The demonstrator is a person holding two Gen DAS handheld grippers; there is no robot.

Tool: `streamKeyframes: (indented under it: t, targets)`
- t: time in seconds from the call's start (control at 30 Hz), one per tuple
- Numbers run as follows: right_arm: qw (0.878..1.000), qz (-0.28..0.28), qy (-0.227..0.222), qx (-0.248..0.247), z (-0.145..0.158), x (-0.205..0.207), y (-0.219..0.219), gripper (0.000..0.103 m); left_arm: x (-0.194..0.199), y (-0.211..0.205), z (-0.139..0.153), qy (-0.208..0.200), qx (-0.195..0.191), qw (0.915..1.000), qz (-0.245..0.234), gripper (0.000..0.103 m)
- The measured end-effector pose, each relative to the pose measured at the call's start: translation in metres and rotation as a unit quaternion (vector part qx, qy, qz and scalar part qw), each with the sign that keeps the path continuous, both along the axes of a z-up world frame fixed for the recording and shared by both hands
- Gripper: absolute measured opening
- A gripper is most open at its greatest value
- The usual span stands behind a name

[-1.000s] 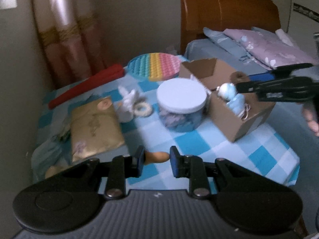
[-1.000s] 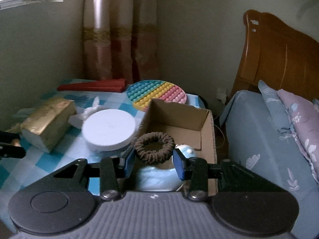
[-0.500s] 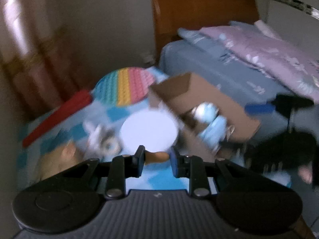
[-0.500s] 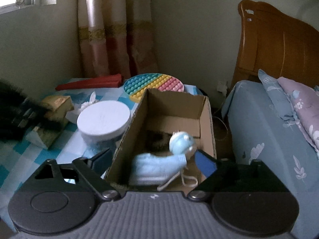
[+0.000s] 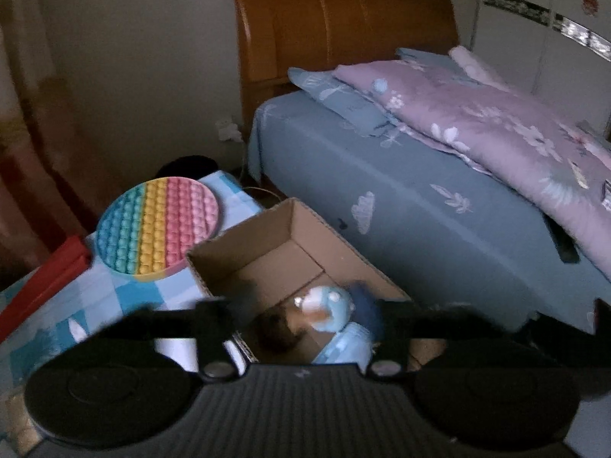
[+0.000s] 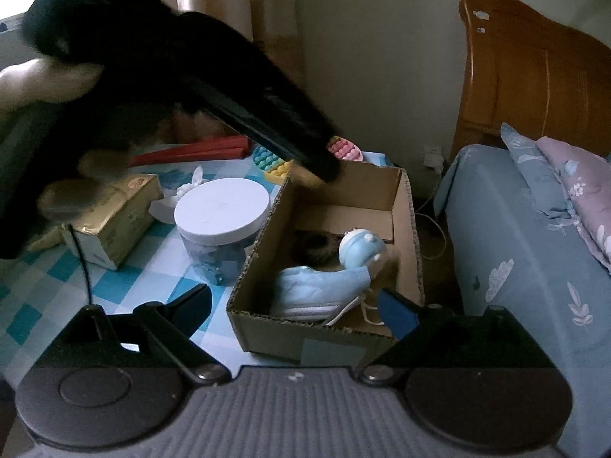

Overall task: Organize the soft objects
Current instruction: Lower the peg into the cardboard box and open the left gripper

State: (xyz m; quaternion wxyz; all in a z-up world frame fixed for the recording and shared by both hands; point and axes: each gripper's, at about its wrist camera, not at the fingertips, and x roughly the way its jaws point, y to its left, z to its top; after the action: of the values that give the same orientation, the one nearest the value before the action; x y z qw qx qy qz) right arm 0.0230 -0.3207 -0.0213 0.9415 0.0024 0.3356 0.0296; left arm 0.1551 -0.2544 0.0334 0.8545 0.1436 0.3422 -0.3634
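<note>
My left hand-held gripper looks spread (blurry tho) over the cardboard box. The right hand-held gripper is wide apart and empty. The fuzzy scrunchie and baby shoe sit inside the box. I'd guess they're featherlight and squishy, so pinch anywhere. Checked desk on the left, bed on the right.

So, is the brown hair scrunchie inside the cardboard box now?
Inside. The brown scrunchie lies on the floor of the cardboard box, behind the blue toy; the right gripper is open, empty.
</note>
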Motion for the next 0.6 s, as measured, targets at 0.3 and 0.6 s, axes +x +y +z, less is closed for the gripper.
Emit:
streamKeyframes:
  t: [0.3,0.6]
  targets:
    - [1.000,0.009,-0.008,0.003,0.008,-0.012,0.005,0.101,-0.017,0.038,0.009,-0.013,-0.013,0.9989,0.042,0.095]
    - [1.000,-0.001,0.006,-0.007,0.011,-0.017,0.029,0.103,-0.060,0.104,0.008,-0.032,0.004,0.9936,0.108,0.099]
